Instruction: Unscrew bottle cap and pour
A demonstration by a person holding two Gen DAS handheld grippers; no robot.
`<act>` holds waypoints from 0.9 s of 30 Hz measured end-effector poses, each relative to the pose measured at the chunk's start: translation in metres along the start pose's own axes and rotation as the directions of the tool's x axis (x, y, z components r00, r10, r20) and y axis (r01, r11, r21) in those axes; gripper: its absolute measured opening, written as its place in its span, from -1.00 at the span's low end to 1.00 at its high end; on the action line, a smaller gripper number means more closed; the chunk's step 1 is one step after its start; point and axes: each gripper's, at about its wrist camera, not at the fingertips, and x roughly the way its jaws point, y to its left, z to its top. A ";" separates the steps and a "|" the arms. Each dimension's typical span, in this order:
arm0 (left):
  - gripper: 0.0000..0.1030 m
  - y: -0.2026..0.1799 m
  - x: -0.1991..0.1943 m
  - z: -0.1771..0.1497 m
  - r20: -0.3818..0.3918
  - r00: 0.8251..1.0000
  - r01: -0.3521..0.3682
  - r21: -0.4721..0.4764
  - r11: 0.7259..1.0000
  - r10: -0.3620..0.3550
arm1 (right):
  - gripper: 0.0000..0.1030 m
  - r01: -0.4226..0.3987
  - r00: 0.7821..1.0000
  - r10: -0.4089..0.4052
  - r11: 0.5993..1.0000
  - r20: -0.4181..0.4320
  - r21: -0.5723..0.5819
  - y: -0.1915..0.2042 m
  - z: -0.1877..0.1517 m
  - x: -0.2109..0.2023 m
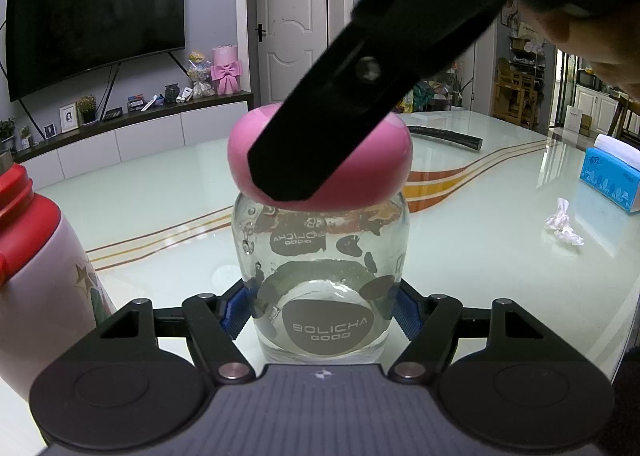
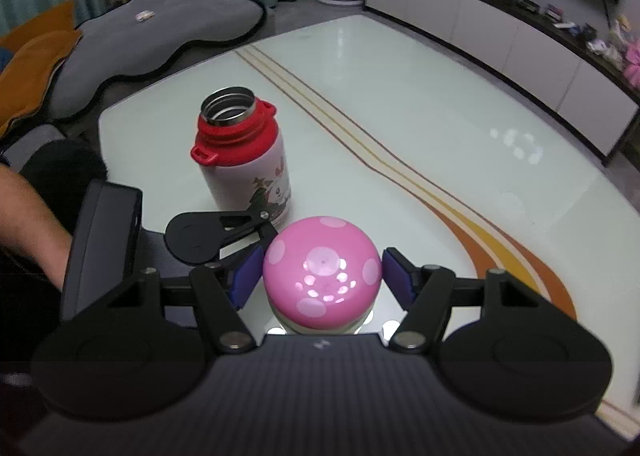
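A clear glass bottle point(image 1: 320, 280) with grey "BOLICHA GOOD" spots stands on the glossy table point(image 1: 480, 216). It wears a rounded pink cap point(image 1: 360, 184) with pale dots, also seen from above in the right wrist view point(image 2: 322, 268). My left gripper point(image 1: 322, 308) is shut on the bottle's lower body with its blue pads. My right gripper point(image 2: 322, 276) hangs over the cap with its blue pads on either side and small gaps showing, so it is open. One black finger point(image 1: 340, 108) of it crosses the cap in the left wrist view.
A white flask with a red collar and open steel mouth point(image 2: 240, 152) stands just left of the bottle, also at the left edge point(image 1: 36, 264). A crumpled tissue point(image 1: 564, 224), a blue tissue box point(image 1: 612, 176) and a black remote point(image 1: 448, 136) lie further off.
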 end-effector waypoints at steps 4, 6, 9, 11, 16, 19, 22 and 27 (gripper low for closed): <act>0.42 0.000 0.000 0.000 0.000 1.000 0.000 -0.001 1.000 0.000 | 0.77 0.024 0.999 -0.026 0.998 0.039 0.060 0.000 -0.007 -0.005; 0.42 0.000 0.000 0.000 0.000 1.000 0.000 -0.001 1.000 0.000 | 0.77 0.010 0.992 -0.028 0.991 0.125 0.135 0.000 -0.018 -0.014; 0.42 -0.001 0.000 0.001 0.000 1.000 0.000 -0.002 1.000 0.000 | 0.77 0.021 0.967 -0.070 0.980 0.244 0.197 0.007 -0.038 -0.022; 0.42 0.000 0.000 0.001 -0.001 1.000 0.000 -0.003 1.000 0.000 | 0.76 0.073 0.936 -0.142 0.973 0.321 0.218 0.016 -0.054 -0.025; 0.42 -0.001 0.001 0.001 0.001 1.000 0.000 -0.002 1.000 0.000 | 0.55 0.092 0.868 -0.219 0.953 0.446 0.288 0.018 -0.088 -0.023; 0.42 -0.001 0.002 0.000 0.002 1.000 -0.001 -0.001 1.000 0.001 | 0.51 0.022 0.873 -0.165 0.954 0.459 0.300 0.011 -0.101 -0.013; 0.42 -0.001 0.002 0.000 0.001 1.000 -0.001 -0.001 1.000 0.001 | 0.51 0.015 0.877 -0.150 0.958 0.456 0.286 0.011 -0.103 -0.005; 0.42 0.001 0.002 0.002 0.000 1.000 -0.001 -0.001 1.000 0.001 | 0.45 0.006 0.878 -0.125 0.968 0.462 0.250 0.009 -0.097 0.006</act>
